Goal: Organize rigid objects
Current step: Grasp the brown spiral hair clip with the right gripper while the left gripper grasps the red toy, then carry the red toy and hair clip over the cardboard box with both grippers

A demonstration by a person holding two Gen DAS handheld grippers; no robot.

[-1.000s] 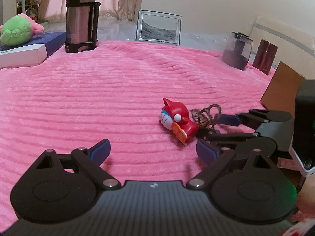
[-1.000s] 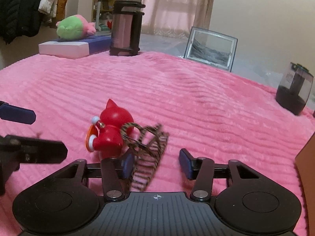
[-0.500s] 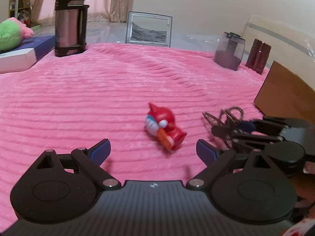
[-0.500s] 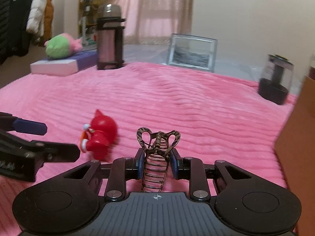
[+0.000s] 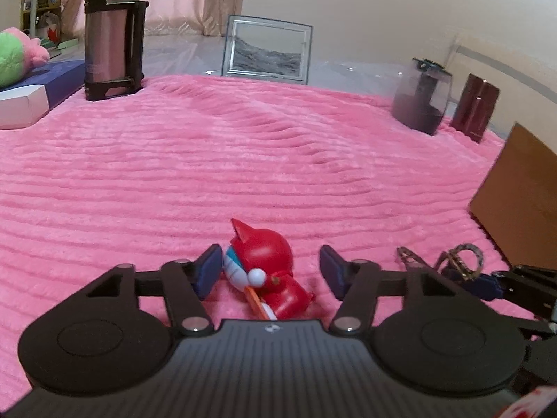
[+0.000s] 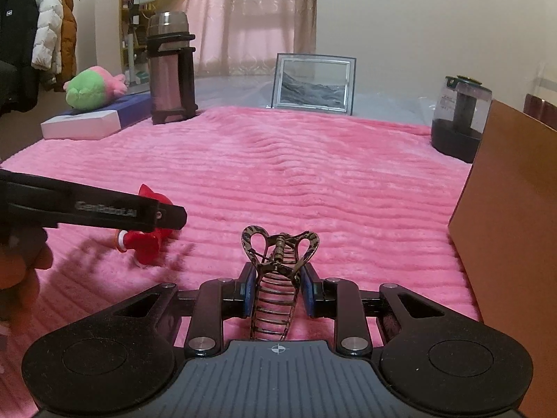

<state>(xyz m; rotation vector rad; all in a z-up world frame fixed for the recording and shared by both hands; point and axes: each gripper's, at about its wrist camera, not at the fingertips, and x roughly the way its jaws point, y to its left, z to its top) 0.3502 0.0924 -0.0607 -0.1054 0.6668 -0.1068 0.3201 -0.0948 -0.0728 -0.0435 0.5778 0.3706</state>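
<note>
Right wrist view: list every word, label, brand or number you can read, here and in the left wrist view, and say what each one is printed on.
"GenRobot.AI": pale lettering, slightly blurred, along the side of the left gripper's finger in the right wrist view.
Small white logo on the black jacket: too small to read.
Print on the clear dark-based jar: too blurred to read.
Left wrist view: no readable text.

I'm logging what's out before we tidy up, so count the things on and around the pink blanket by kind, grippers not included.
Toys: 2, red cat figure, green plush
Hair claw clips: 1
Drink containers: 2, steel thermos, dark glass jar
Framed pictures: 1
Boxes: 3, white and blue flat box, cardboard box, maroon box
Total: 9
</note>
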